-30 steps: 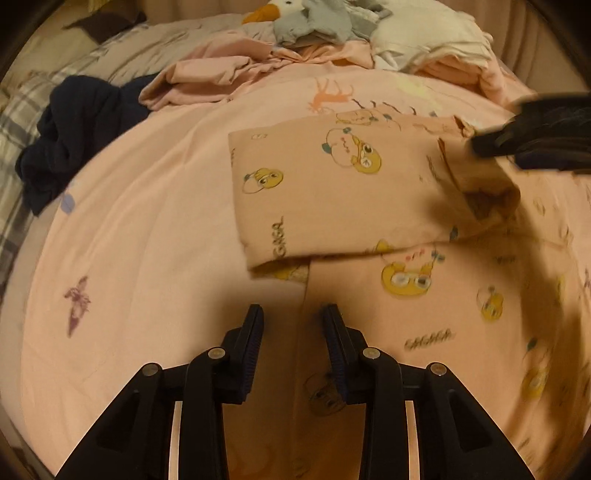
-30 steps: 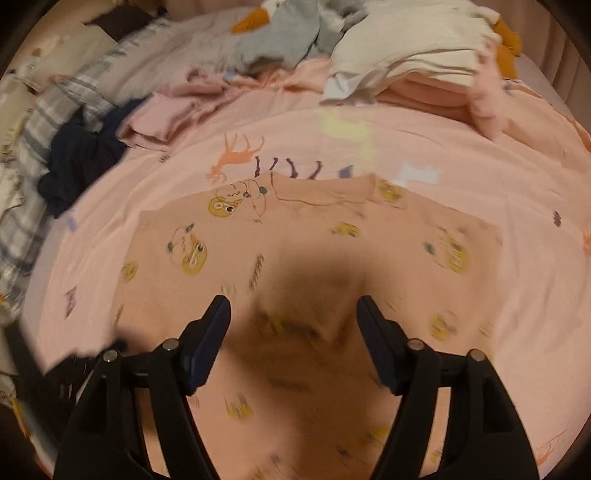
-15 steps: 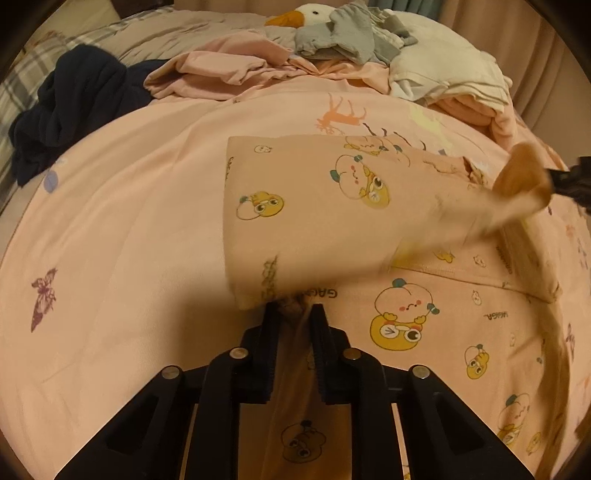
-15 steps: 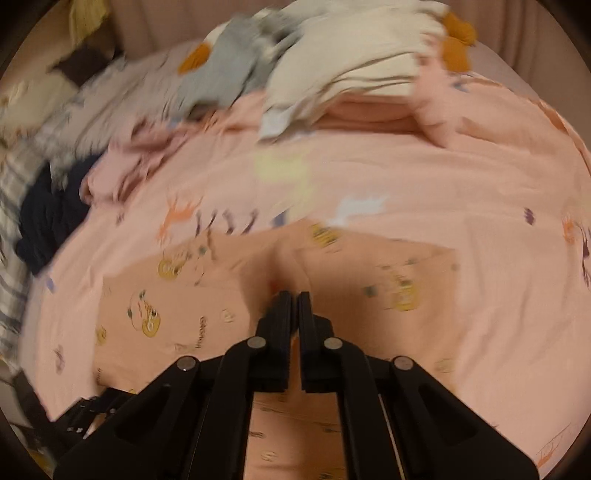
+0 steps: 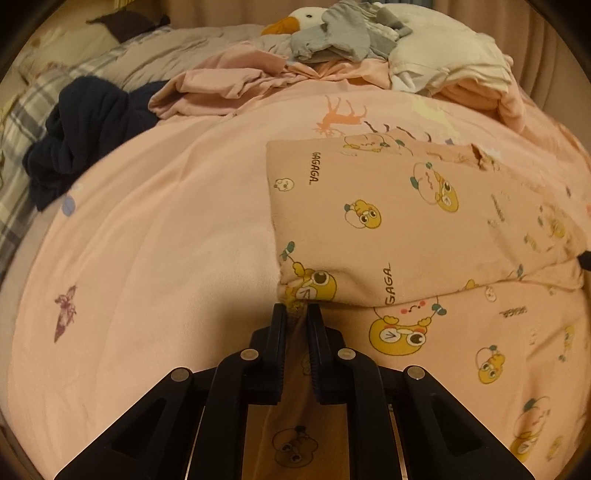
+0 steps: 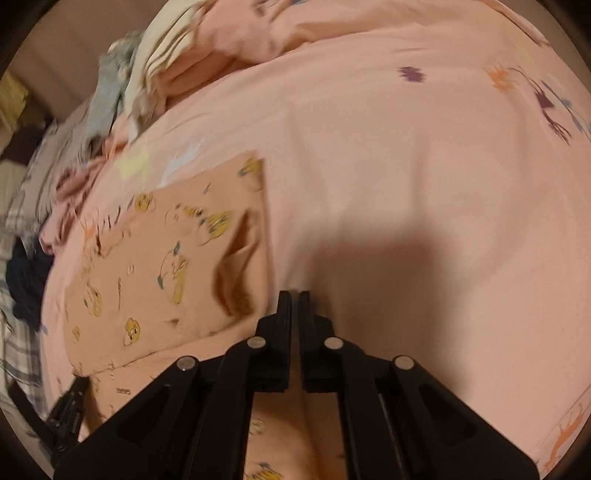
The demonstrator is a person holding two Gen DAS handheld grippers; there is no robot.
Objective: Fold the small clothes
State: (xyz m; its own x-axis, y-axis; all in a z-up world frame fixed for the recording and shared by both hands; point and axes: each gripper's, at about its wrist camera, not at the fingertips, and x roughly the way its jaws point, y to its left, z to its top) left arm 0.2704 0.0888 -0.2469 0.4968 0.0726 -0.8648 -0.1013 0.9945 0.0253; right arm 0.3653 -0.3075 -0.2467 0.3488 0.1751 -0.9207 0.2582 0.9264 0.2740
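Two grippers work on one printed garment (image 5: 406, 221), a peach piece with yellow cartoon ducks, lying on the pink bedspread (image 5: 166, 240) toward its near right part.

Nearest in the left wrist view, the left gripper (image 5: 296, 314) has its jaws pinched on the near left corner of the garment's folded-over layer, cloth bunched between the pads. A second ago these jaws stood apart over the flat lower layer and the folded edge lay farther off; now the fold's corner sits right at the fingertips.

In the right wrist view, the right gripper (image 6: 294, 301) has its jaws nearly together and easing apart, at the garment's near right corner; cloth runs under the fingers, but whether any is caught between the tips cannot be told through the blur. A second ago they were spread wide over the middle of the garment; the view has since swung to the garment's right edge, with bare bedspread ahead. The left gripper shows as a dark shape at the lower left of that view.

Farther off lie one dark navy garment (image 5: 85, 129) by the left edge, one crumpled pink cloth (image 5: 229, 85) beyond it, and at the far edge one white goose plush (image 5: 295, 20), one grey garment (image 5: 343, 33) and one cream pile (image 5: 450, 59).
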